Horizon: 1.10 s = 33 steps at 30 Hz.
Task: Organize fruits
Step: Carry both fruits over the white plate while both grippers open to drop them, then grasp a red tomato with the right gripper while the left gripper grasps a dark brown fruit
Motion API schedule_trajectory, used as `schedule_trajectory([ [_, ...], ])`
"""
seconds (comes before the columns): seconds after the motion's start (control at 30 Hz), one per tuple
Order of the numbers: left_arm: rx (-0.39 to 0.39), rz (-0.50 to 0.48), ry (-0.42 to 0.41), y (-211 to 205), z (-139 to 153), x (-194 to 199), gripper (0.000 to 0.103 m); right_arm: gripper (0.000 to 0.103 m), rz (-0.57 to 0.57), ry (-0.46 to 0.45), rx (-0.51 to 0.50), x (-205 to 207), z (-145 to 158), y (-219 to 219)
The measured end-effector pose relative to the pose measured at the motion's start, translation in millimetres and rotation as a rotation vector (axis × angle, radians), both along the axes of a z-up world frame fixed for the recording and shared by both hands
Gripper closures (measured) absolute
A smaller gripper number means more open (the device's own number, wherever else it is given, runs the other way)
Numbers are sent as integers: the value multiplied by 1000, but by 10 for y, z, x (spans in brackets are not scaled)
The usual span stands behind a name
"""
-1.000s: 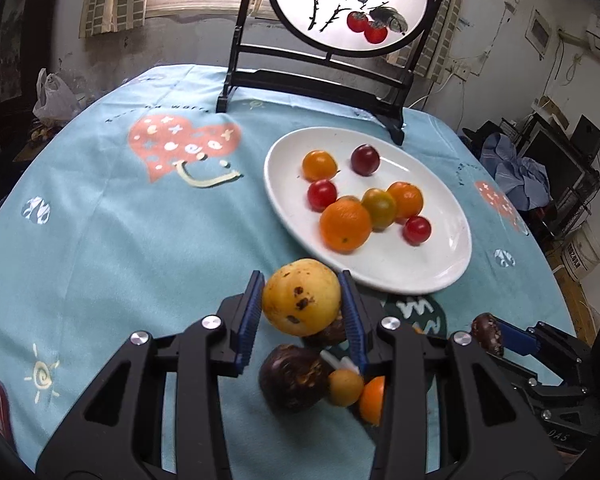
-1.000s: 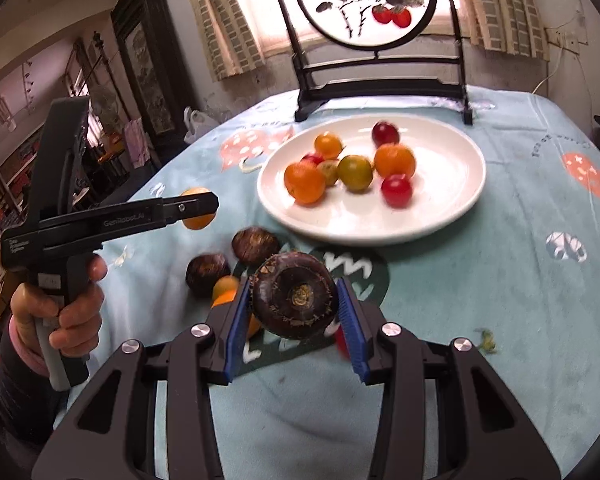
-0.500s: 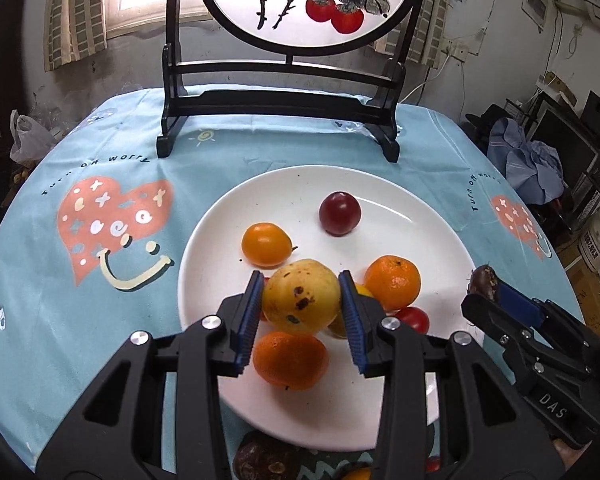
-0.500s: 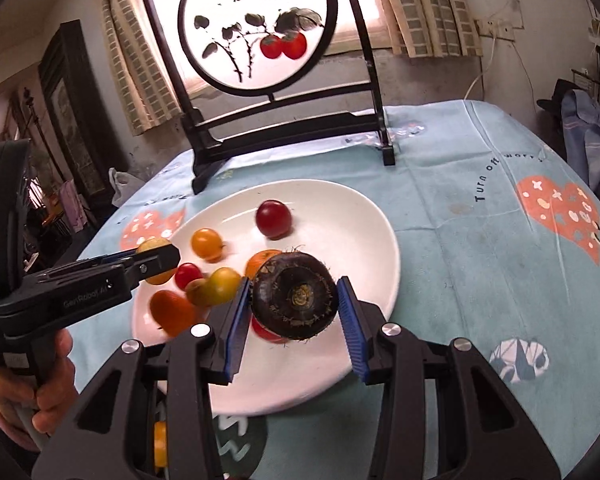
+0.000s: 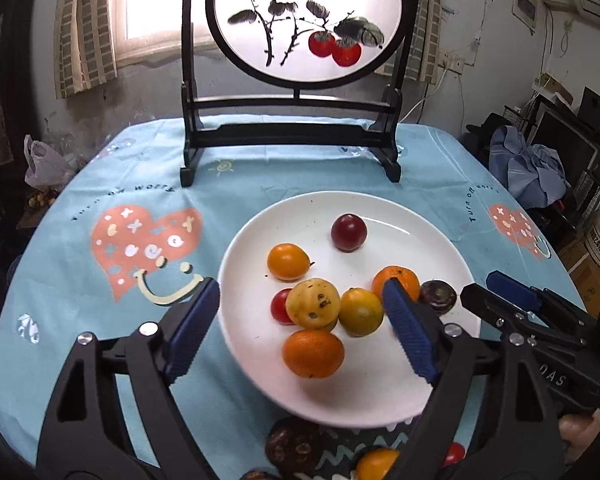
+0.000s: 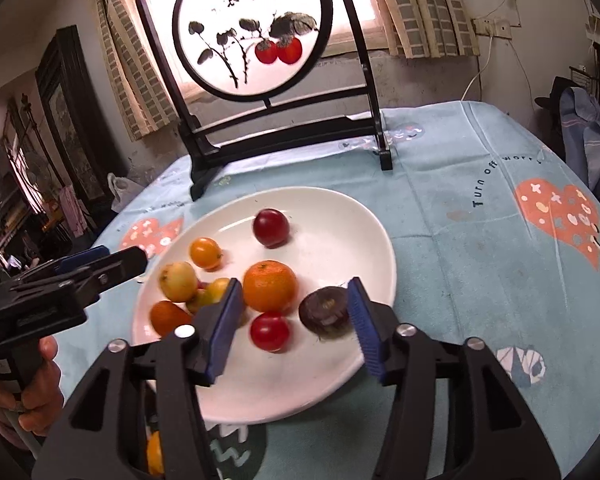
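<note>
1. Now my left gripper (image 5: 300, 330) hangs over the near half of the white plate (image 5: 428, 216), its blue pads spread wide and pinching nothing.
2. Between those pads, resting on the plate, sits the spotted yellow fruit (image 5: 313, 303), touching a red tomato (image 5: 280, 306) on one side and a yellow-green tomato (image 5: 361, 312) on the other, with a mandarin (image 5: 313, 353) just in front.
3. My right gripper (image 6: 294, 322) is likewise spread and empty above the plate's near edge.
4. Just inside its right pad lies the dark brown fruit (image 6: 325, 311) on the plate, beside a big orange (image 6: 270, 286) and a red tomato (image 6: 270, 332).
5. Farther back on the plate are a small orange tomato (image 5: 288, 261) and a dark red plum (image 5: 348, 232), apart from the cluster.
6. Off the plate, nearer me, a few fruits (image 5: 290, 446) wait on the blue tablecloth (image 5: 60, 264).
7. Beyond the plate stands a round painted screen (image 5: 304, 20) in a black frame.
</note>
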State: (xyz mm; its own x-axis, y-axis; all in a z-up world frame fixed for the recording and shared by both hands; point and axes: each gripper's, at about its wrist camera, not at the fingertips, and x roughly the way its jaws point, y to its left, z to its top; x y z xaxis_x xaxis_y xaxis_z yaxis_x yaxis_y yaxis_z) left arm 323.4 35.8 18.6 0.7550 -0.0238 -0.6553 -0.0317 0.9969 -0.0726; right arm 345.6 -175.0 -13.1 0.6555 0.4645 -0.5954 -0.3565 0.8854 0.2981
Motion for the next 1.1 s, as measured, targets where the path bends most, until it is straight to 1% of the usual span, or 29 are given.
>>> schedule_trajectory([
  [0.07, 15, 18, -31, 61, 68, -203, 6, 46, 17, -11, -4, -131, 40, 20],
  [0.17, 23, 28, -57, 151, 62, -518, 3, 46, 50, -3, 0, -341, 43, 47],
  [0.27, 12, 62, -60, 272, -45, -771, 2, 46, 88, 21, 7, -551, -23, 47],
  [0.37, -46, 103, -38, 420, -279, -953, 2, 46, 111, 50, -1, -754, -129, 43],
  [0.4, -62, 129, -12, 466, -376, -983, 2, 46, 117, 61, -7, -794, -152, 55],
  [0.43, -71, 159, 36, 503, -458, -993, 2, 46, 119, 70, -20, -836, -178, 65],
  [0.47, -93, 154, 51, 534, -497, -1019, 2, 46, 118, 74, -29, -865, -196, 71],
  [0.5, -104, 150, 50, 553, -514, -1046, 2, 46, 118, 77, -43, -901, -211, 71],
  [0.57, -74, 171, 52, 569, -535, -1108, 2, 46, 126, 85, -57, -946, -220, 70],
  [0.63, -60, 168, 44, 565, -530, -1165, 2, 46, 138, 100, -55, -976, -246, 63],
  [0.7, -72, 163, 53, 582, -548, -1192, 2, 46, 154, 122, -61, -991, -295, 73],
  [0.83, -102, 148, 100, 621, -640, -1196, 2, 46, 176, 145, -110, -1016, -380, 162],
  [0.97, -90, 149, 97, 600, -653, -1223, 2, 46, 173, 142, -169, -1031, -420, 214],
  [1.1, -97, 147, 109, 604, -664, -1206, 2, 46, 182, 158, -190, -1022, -471, 238],
])
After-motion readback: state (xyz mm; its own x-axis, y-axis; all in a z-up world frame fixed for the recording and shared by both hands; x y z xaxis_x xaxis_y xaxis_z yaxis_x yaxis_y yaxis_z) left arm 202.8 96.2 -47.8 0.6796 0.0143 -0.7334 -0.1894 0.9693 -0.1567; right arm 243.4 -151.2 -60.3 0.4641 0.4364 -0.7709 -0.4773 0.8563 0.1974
